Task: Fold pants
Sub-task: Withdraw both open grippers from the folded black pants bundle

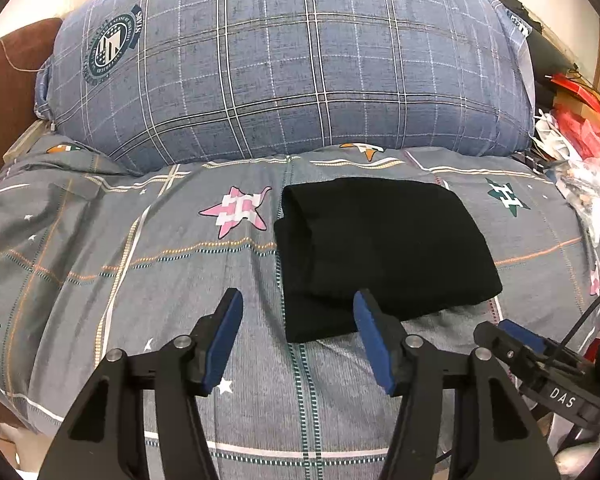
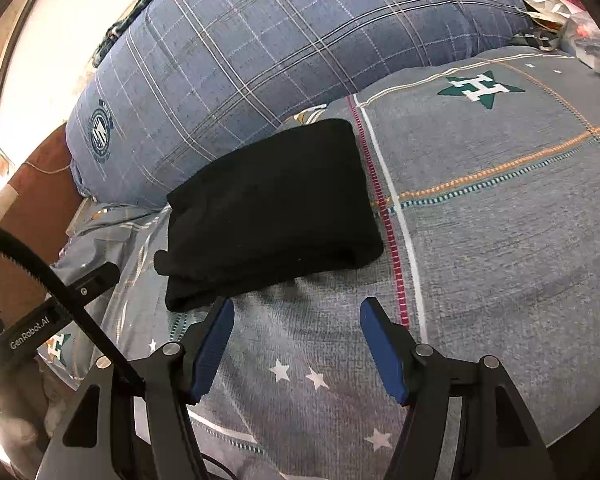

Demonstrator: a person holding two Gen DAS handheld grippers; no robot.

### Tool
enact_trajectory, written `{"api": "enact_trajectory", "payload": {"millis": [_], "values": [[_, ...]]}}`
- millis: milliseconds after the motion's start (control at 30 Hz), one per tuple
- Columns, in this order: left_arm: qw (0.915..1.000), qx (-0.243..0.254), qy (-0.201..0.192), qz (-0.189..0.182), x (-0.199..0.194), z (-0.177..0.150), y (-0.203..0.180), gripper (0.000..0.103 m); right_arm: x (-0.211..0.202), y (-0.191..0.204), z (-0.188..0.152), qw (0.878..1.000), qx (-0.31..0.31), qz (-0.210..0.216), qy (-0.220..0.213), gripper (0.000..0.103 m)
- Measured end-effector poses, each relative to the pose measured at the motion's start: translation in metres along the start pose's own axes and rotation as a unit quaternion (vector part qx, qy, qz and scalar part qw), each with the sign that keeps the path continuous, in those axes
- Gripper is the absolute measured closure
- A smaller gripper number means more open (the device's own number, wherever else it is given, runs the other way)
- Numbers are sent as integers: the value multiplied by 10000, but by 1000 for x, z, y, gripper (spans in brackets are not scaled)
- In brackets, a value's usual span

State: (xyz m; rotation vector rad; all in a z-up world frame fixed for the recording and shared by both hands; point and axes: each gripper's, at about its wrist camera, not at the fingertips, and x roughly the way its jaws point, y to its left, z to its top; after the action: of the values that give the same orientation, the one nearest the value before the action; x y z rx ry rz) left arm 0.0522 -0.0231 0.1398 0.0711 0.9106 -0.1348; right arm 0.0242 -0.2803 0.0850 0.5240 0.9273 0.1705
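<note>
The black pants (image 1: 380, 252) lie folded into a compact rectangle on the grey patterned bedsheet (image 1: 140, 280). They also show in the right wrist view (image 2: 272, 212). My left gripper (image 1: 298, 304) is open and empty, just in front of the pants' near left corner. My right gripper (image 2: 296, 312) is open and empty, just in front of the pants' near edge. The right gripper's tip also shows at the lower right of the left wrist view (image 1: 512, 340).
A large blue plaid pillow (image 1: 292, 60) lies behind the pants. Red and white clutter (image 1: 572, 132) is piled at the bed's right side. A brown headboard (image 1: 4, 92) stands at the left.
</note>
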Motion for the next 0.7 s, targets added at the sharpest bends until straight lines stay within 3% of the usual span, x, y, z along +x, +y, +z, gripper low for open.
{"api": "enact_trajectory", "payload": {"millis": [267,400,700], "values": [[9998,48,151,80,16,-1,-2,46,5,12,1,9998,-211,-5,8,33],[9998,124,13,138,15,3,-1,45,9,23,9,9993,-364,-73,-77,33],[9989,-399,159,161,16,-2,25,44,15,45,-6,9973,-707,-196,0,33]]}}
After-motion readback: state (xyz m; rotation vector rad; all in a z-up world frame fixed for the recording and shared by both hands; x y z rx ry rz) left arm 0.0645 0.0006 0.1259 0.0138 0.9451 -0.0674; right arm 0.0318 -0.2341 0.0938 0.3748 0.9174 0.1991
